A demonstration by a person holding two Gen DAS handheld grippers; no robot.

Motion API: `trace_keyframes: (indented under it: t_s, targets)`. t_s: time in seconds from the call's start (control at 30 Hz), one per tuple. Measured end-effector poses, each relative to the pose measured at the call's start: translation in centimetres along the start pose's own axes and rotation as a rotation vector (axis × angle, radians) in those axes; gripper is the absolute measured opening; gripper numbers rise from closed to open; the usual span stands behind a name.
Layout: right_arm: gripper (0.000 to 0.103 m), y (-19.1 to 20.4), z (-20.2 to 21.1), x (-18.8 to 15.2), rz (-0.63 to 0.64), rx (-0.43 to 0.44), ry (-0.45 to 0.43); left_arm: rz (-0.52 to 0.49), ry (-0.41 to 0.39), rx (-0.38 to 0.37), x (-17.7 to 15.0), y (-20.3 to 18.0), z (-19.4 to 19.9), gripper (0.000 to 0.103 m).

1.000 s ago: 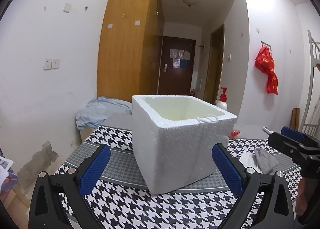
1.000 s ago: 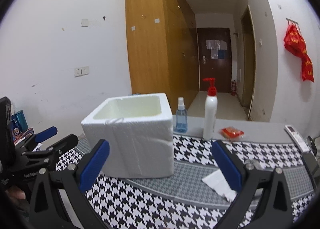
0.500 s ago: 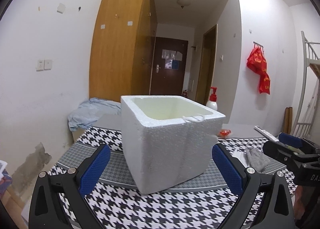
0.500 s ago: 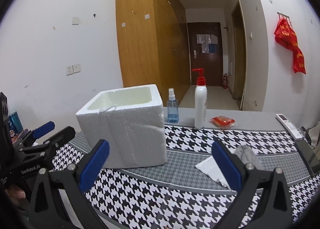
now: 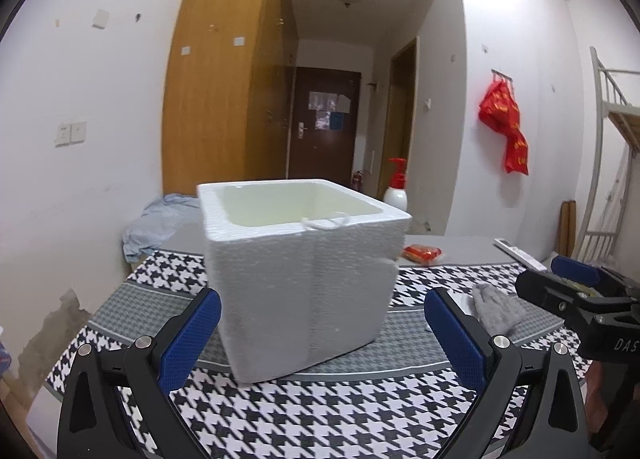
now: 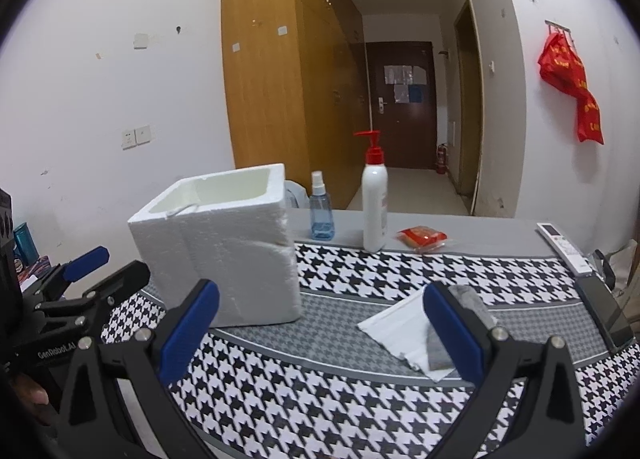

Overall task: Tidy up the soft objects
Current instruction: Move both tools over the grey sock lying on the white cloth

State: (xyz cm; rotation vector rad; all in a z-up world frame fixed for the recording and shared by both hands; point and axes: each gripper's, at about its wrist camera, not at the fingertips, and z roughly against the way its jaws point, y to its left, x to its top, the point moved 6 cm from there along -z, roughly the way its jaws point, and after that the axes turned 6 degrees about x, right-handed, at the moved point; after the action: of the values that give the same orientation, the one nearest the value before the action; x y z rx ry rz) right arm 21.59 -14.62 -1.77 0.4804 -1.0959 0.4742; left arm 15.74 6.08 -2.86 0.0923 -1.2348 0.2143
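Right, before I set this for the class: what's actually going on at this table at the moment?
A person holds a two-finger gripper in each hand above a houndstooth-patterned table. The left gripper faces a white foam box; the right gripper points toward a grey cloth lying on a white sheet beside the box. Both grippers are open and hold nothing. What shows of the box's inside looks bare, so nothing appears sorted yet.

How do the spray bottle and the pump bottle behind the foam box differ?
The spray bottle is short, clear blue, with a clear nozzle cap; the pump bottle is much taller, opaque white, with a red pump head. The spray bottle stands nearer the foam box. Both are upright on the grey table edge.
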Motion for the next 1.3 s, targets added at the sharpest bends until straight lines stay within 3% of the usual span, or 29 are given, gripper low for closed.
trace_keyframes:
  t_s: [0.57,0.93,1.3]
  targets:
    - [0.103,-4.1,3.0,-1.0,-0.068,-0.181,-0.014,-0.074,0.07,-0.188,-0.4,-5.1,-2.0,0.102]
    - [0.103,-7.2,3.1,-2.1,-0.136,-0.201,0.001,-0.145,0.135,-0.238,-1.3,-8.8,-3.6,0.102]
    - [0.103,-10.2,2.1,-3.3,-0.181,-0.204,0.049,-0.185,0.191,-0.243,-2.3,-11.6,-5.4,0.102]
